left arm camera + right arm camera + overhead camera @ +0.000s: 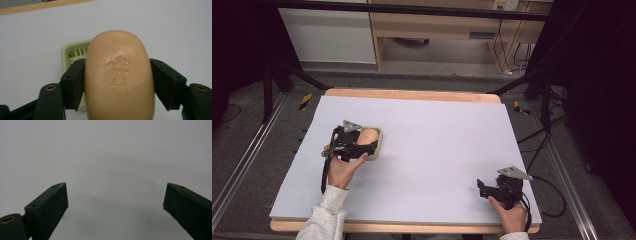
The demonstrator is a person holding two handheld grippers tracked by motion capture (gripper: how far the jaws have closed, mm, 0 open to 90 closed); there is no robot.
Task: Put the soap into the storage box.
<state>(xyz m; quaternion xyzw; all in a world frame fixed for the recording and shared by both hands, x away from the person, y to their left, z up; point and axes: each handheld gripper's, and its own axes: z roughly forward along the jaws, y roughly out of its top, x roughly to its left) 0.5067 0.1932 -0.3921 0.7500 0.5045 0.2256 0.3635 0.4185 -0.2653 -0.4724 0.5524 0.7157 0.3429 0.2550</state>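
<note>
Broadly, a pale lavender counter [437, 150] spreads before me, bare but for one small cluster at its left. My left gripper [117, 82] is clamped on a tan soap bar [118, 75] — its two jaws press the bar's long sides — just above or on a pale green slatted soap dish [72, 52]; I cannot tell which. My right gripper [115, 205] rests near the counter's right front corner, jaws wide apart, holding nothing. I judge this a lift or a placing; next calls for a steady, level hand.

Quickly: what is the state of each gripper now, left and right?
Left gripper: closed on the soap, over the soap dish.
Right gripper: open, holding nothing.
</note>
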